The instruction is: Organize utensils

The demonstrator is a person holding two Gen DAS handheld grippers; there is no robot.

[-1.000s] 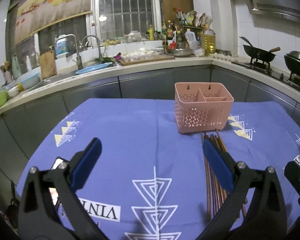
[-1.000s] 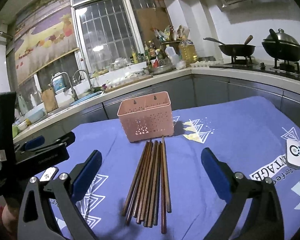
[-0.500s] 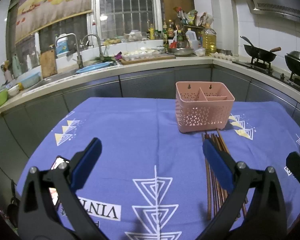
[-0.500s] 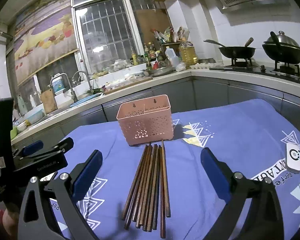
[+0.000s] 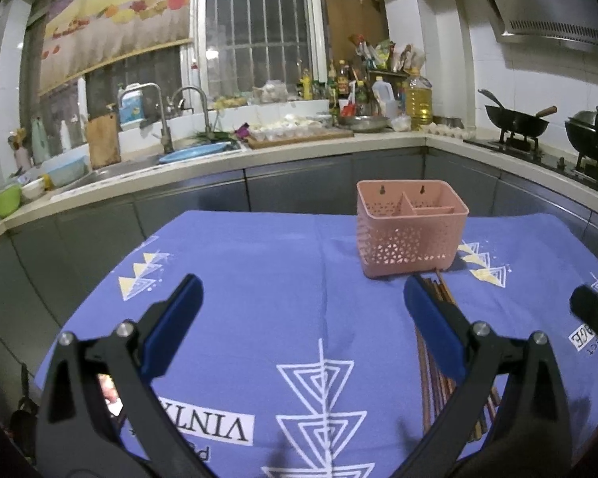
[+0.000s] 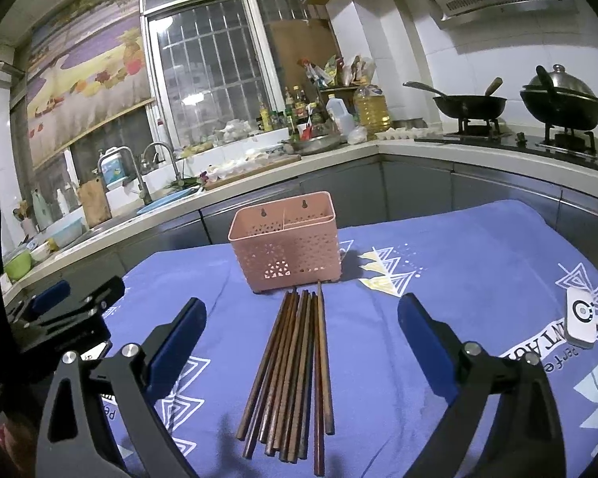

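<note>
The right gripper (image 6: 299,326) and left gripper (image 5: 299,306) both hang spread wide and empty above the blue tablecloth (image 6: 458,263). A pink utensil basket (image 6: 285,241) stands on the cloth. Only the right wrist view shows the whole bundle of wooden chopsticks (image 6: 295,374) just before the basket; in the left view a blue finger (image 5: 434,330) partly hides them. A white tag (image 6: 580,318) lies well right of the basket.

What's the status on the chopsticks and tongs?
Left tongs and right tongs open, empty. Chopsticks bundled on cloth before pink caddy. Nothing blocking.
</note>
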